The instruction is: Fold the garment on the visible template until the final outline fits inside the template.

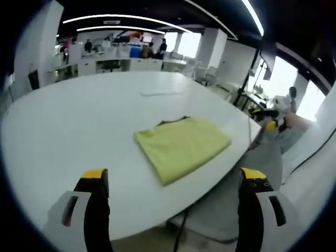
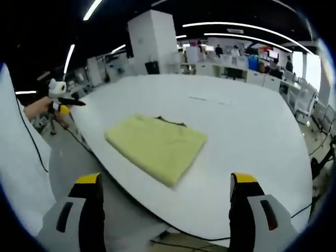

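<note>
Folded yellow garment [image 1: 181, 145] lies near table [image 1: 79, 121] edge, ahead of both grippers [image 1: 173, 181] [image 2: 165, 184], jaws apart & empty, neither nearer.

Hand-held grippers, paired jaws
Left gripper [image 1: 173, 181] and right gripper [image 2: 167, 184]: black jaws, yellow tips, white-grey housings with dark slots

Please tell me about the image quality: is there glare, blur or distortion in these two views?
Left gripper view: fisheye bends the white table edge; windows at upper right are overexposed; the folded yellow garment is slightly soft, with little shadow. Right gripper view: ceiling light strips curve strongly; the garment is slightly blurred; the right gripper, jaws apart, looks a bit smeared.
</note>
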